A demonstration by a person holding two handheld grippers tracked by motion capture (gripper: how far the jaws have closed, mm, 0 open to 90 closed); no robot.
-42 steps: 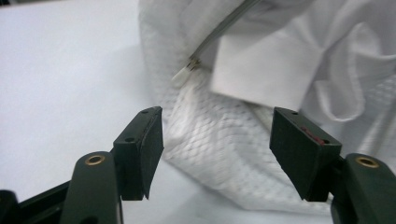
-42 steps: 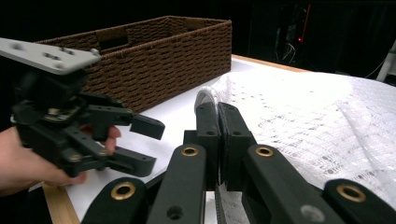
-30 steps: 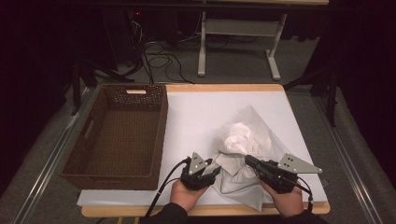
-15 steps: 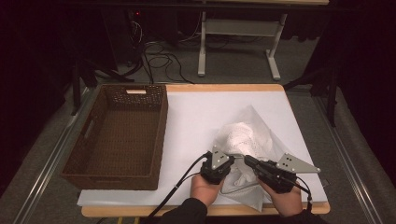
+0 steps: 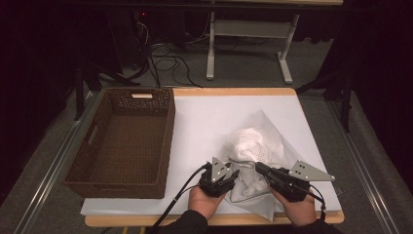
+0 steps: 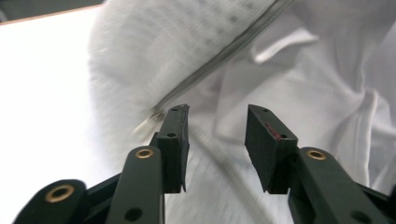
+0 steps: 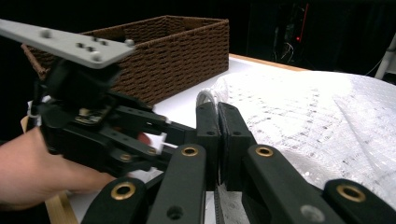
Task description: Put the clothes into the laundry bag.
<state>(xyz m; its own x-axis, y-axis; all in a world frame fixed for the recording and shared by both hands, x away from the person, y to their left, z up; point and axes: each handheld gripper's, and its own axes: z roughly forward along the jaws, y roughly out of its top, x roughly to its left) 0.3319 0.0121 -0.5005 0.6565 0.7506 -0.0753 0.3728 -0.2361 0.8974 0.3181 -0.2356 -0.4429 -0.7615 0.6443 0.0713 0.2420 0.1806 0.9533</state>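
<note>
A crumpled white cloth [image 5: 258, 141] with a dotted weave lies on the white-covered table [image 5: 204, 117], right of centre. My left gripper [image 5: 235, 171] hovers at the cloth's near left edge. In the left gripper view my left gripper [image 6: 217, 114] is open, its jaws just having been opening, with the cloth [image 6: 303, 93] and a hem line below and beyond them, not pinched. My right gripper [image 5: 258, 168] points left at the cloth's near edge. In the right gripper view my right gripper [image 7: 217, 109] is shut on a thin fold of the cloth [image 7: 327, 116], with the left gripper [image 7: 93, 126] close beside it.
A brown woven basket [image 5: 168, 131] stands empty on the table's left half; the right gripper view shows the basket [image 7: 177, 51] behind the left gripper. The table's wooden front edge [image 5: 146, 220] runs just before the hands. Cables and a desk frame lie on the floor beyond.
My left gripper has moved right, closer to the right gripper, and its jaws now stand apart. The cloth has shifted a little; the right gripper has stayed put.
</note>
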